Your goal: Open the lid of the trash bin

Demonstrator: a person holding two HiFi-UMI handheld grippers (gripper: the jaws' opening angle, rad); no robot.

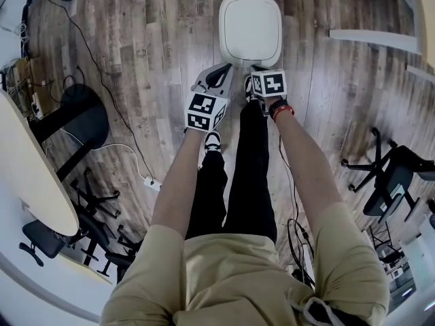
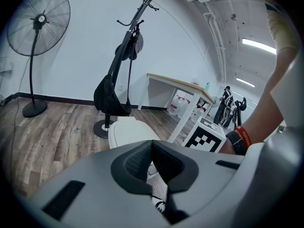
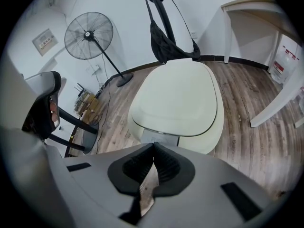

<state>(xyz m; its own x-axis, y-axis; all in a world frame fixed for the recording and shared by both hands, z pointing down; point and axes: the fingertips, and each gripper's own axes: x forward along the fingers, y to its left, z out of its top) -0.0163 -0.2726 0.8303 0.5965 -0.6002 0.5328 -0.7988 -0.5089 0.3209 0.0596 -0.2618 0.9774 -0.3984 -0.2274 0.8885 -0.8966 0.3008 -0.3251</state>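
Cream-white and smooth, the trash bin (image 1: 250, 26) stands on the wood-plank floor (image 1: 136, 46) at the upper centre of the head view, its lid (image 3: 176, 99) down flat and closed. A small grey front tab (image 3: 160, 137) sits under the lid's near edge, at the centre of the right gripper view. The right gripper (image 1: 257, 68) hangs just above that near edge with its jaws pressed together and nothing between them. Its tips line up with the tab, close to it, though contact cannot be confirmed. The left gripper (image 1: 216, 77) is beside it, to the lower left of the bin. It too is pinched closed and empty, and aims past the bin's left side rather than at it. The likely trouble is that closed tips could skid off the glossy lid or miss the narrow tab, so a push lands on the rim and the light bin slides across the floor instead of opening. The two grippers are near enough that one could knock the other. Further out stand a pedestal fan (image 3: 90, 37), a coat stand (image 2: 133, 46) with a black bag (image 2: 110, 98), and a desk (image 2: 180, 85).
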